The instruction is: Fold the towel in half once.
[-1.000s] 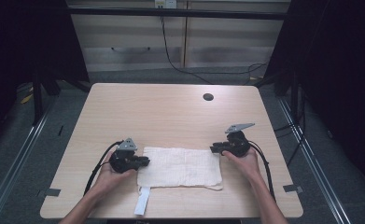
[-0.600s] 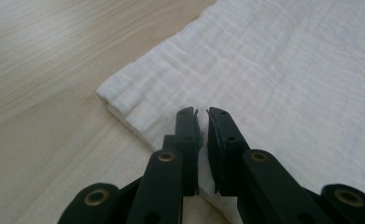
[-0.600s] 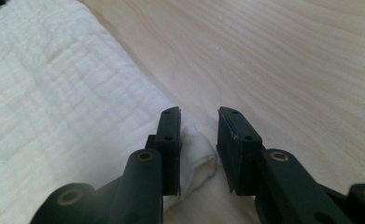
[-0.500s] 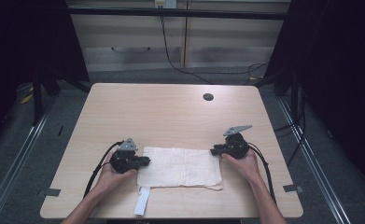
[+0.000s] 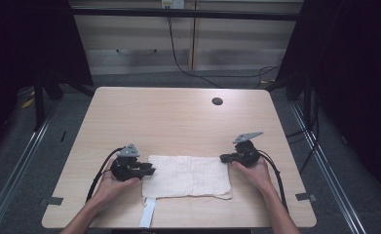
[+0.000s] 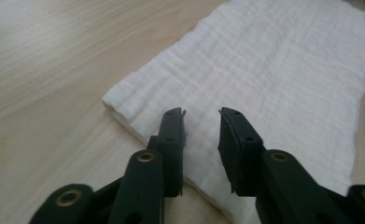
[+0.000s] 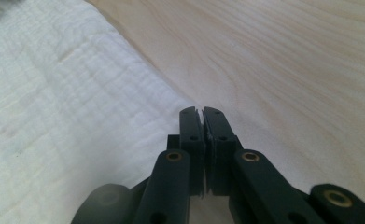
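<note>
1. White cloth (image 5: 187,176): soft crinkled weave, folded into a flat rectangle, layered fold visible at its left end in the left gripper view (image 6: 283,79).
2. Lying near the front edge of the counter (image 5: 178,117), between both claws; narrow white strip (image 5: 147,213) poking from its front-left corner to the counter edge.
3. Counter: pale wood grain, rounded corners, dark round hole (image 5: 217,101) far right. Wide bare surface behind the cloth; dark floor all around, tape bits at front corners.
4. Left claw (image 5: 149,170): black jaws apart with a clear gap, having just been opening; tips (image 6: 202,114) over the cloth's left end, nothing pinched between them.
5. Right claw (image 5: 223,158): jaws pressed together, having just been closing; tips (image 7: 201,112) at the cloth's far-right corner. Whether a cloth edge sits between them: cannot tell, so closed, grip unclear.
6. Hands low on the counter at both short ends of the cloth, cables trailing back.
</note>
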The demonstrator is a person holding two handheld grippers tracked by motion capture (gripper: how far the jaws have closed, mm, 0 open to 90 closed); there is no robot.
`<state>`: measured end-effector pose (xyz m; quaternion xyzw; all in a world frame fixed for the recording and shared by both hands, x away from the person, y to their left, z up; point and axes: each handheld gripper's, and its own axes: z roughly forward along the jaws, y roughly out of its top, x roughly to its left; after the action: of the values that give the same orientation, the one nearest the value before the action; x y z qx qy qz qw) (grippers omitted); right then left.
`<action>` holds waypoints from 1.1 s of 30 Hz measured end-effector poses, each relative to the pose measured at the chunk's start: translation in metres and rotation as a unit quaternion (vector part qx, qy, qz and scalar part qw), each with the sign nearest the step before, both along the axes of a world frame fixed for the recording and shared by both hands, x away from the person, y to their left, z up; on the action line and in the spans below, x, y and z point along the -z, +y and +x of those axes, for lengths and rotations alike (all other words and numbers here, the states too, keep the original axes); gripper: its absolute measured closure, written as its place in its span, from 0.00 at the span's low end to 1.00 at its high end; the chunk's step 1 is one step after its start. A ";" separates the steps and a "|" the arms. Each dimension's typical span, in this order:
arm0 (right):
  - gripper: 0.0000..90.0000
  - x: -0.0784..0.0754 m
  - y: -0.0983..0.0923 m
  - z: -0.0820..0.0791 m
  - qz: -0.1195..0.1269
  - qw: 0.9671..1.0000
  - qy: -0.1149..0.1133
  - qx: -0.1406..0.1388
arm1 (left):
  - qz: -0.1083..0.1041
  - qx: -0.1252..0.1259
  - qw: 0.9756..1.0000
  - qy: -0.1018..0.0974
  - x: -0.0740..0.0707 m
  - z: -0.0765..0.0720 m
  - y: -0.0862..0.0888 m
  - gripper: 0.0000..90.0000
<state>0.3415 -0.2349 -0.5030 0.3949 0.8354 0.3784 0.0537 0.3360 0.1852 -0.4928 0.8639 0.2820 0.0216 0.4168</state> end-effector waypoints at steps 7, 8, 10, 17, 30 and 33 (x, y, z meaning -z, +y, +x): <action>0.97 0.001 0.000 0.000 0.003 1.000 0.000 0.000 | 0.005 -0.045 0.999 -0.010 0.002 0.029 0.003 0.72; 0.97 0.001 0.000 0.001 0.004 1.000 0.000 0.000 | 0.004 -0.049 0.999 -0.008 0.004 0.031 0.003 0.71; 0.97 0.001 0.000 0.000 0.003 1.000 -0.001 -0.001 | 0.012 -0.051 0.999 -0.010 0.004 0.034 0.000 0.70; 0.97 0.000 0.000 0.001 0.002 1.000 -0.001 -0.003 | 0.033 -0.043 0.998 -0.014 0.010 0.038 -0.010 0.67; 0.98 0.000 0.001 -0.001 0.009 1.000 0.002 -0.001 | 0.034 -0.006 0.999 -0.021 0.010 0.029 -0.009 0.95; 0.98 -0.003 0.001 -0.002 0.016 1.000 -0.003 0.000 | 0.033 -0.010 0.999 -0.019 0.010 0.029 -0.008 0.95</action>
<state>0.3393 -0.2344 -0.5005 0.3947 0.8290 0.3930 0.0505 0.3649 0.1774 -0.5031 0.8739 0.2818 0.0512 0.3929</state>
